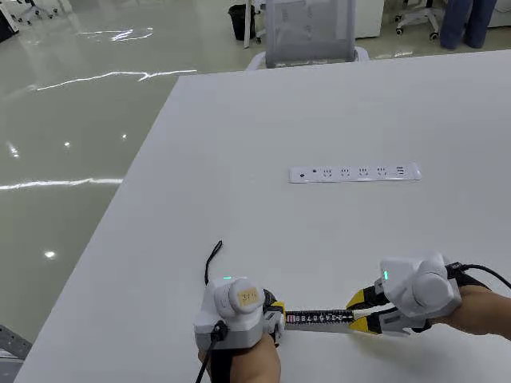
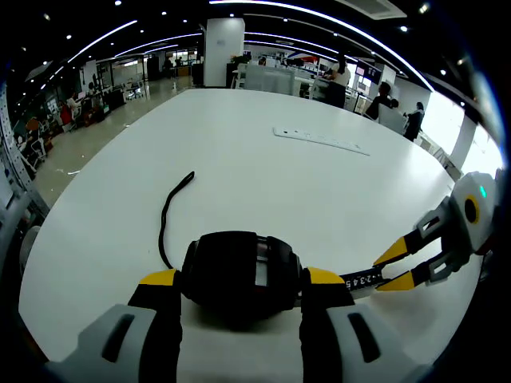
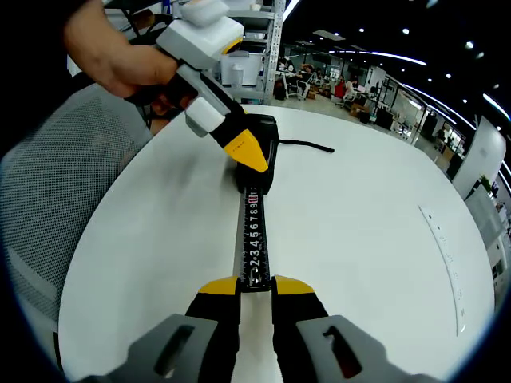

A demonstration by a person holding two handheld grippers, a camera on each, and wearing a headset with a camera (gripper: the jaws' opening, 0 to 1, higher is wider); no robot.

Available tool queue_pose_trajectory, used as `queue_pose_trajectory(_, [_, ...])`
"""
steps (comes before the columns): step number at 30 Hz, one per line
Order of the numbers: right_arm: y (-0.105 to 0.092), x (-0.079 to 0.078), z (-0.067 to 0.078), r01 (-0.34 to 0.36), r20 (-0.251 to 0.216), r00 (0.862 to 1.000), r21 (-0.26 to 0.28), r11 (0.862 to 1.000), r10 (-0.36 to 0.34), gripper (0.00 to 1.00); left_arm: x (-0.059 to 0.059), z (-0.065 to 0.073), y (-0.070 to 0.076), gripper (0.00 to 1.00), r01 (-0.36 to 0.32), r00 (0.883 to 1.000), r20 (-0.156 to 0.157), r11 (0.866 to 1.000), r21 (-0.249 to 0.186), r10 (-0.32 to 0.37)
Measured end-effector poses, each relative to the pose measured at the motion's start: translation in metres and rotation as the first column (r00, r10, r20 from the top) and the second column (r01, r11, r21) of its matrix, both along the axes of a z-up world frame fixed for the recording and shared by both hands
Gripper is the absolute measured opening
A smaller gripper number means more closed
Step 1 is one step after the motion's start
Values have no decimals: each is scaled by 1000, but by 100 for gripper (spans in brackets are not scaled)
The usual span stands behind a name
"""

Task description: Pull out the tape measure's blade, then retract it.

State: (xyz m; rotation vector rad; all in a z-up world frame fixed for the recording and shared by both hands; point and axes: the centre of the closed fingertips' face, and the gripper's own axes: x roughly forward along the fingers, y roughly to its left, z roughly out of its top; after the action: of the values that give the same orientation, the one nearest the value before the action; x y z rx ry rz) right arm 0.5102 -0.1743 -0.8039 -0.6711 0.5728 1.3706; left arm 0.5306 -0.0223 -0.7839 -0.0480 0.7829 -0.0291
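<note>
Your white table (image 1: 319, 104) stretches away, with a grey chair (image 1: 310, 32) at its far edge and a power strip (image 1: 355, 172) lying mid-table, well apart from the work. Near you, your left gripper (image 2: 239, 278) clamps the black tape measure (image 2: 235, 255). Your right gripper (image 3: 255, 285) pinches the tip of its blade (image 3: 253, 231), drawn out rightward. A black strap (image 2: 168, 211) trails toward the far side.

This is a large open-plan office. A wide white tabletop (image 1: 239, 144) carries a white power strip (image 1: 355, 173), and a grey mesh-back office chair (image 1: 310, 32) stands at its far edge. The floor (image 1: 72, 120) on the left is pale and glossy, and it reflects the lamps. Long light strips (image 2: 319, 16) run across the dark ceiling. Far behind the tabletop, people (image 2: 342, 78) stand among desks, and there is a metal shelf rack (image 3: 274, 44).
</note>
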Motion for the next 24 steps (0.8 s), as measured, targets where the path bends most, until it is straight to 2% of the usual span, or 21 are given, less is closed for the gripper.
queue_pose_trajectory(24, [6, 1, -1, -4, 2, 1000, 4, 1000, 4, 14, 0, 0, 0, 56, 2, 1000, 1, 1000, 1, -2])
